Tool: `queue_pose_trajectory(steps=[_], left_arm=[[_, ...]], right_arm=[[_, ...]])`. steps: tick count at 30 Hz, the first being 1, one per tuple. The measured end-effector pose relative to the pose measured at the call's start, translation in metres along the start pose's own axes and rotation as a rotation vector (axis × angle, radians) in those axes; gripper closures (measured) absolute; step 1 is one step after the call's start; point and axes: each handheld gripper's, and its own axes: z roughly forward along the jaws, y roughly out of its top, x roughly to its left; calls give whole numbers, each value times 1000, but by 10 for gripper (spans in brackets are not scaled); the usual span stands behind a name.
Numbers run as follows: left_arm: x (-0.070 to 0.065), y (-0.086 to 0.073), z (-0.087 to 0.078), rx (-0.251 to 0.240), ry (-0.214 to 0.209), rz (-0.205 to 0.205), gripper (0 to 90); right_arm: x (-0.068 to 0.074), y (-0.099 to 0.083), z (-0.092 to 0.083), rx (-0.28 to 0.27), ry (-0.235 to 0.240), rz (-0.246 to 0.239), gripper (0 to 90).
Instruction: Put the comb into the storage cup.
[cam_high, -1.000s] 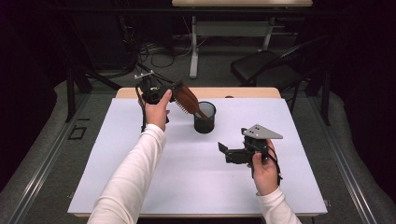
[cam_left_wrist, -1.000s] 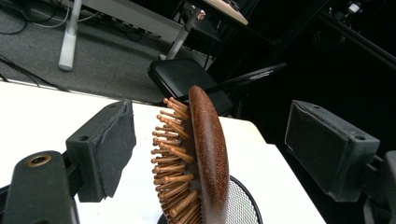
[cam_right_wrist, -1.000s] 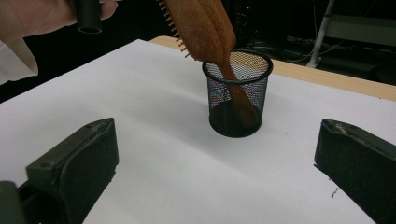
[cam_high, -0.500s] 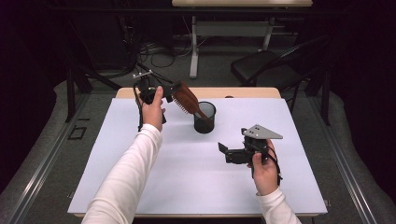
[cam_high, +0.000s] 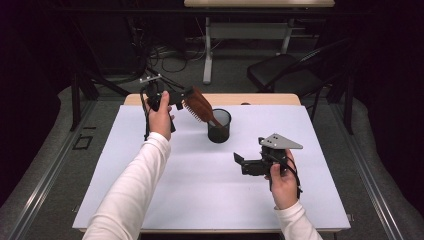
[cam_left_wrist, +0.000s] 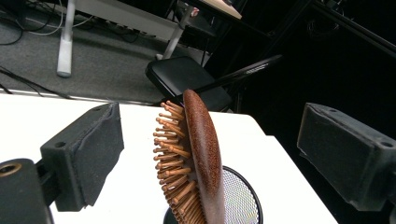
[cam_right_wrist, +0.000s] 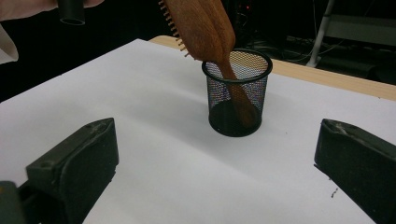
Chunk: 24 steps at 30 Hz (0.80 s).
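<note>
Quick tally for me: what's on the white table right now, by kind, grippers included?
Wooden hairbrush: 1, handle down in the cup
Black mesh cup: 1
Hand-held grippers: 2, left gripper with its jaws just opened and clear of the brush head, right gripper open above the white table
Total: 4

Dark room, grey carpet floor (cam_high: 60, 165). Black chair (cam_high: 285, 75) and white-legged desk (cam_high: 250, 30) stand beyond the grippers.
</note>
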Motion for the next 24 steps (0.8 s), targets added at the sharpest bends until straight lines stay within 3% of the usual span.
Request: queue_pose_trajectory(steps=[10,18,24], left_arm=[[-1,-1,-2,29,-12,39,4],[-4,-1,-3,28,-25,20,4],[-6,-1,-6,36,-32,30,4]], right_arm=[[0,0,0,0,-2,-1,0],[0,0,0,1,-2,1,0],[0,0,1,1,-1,-3,0]])
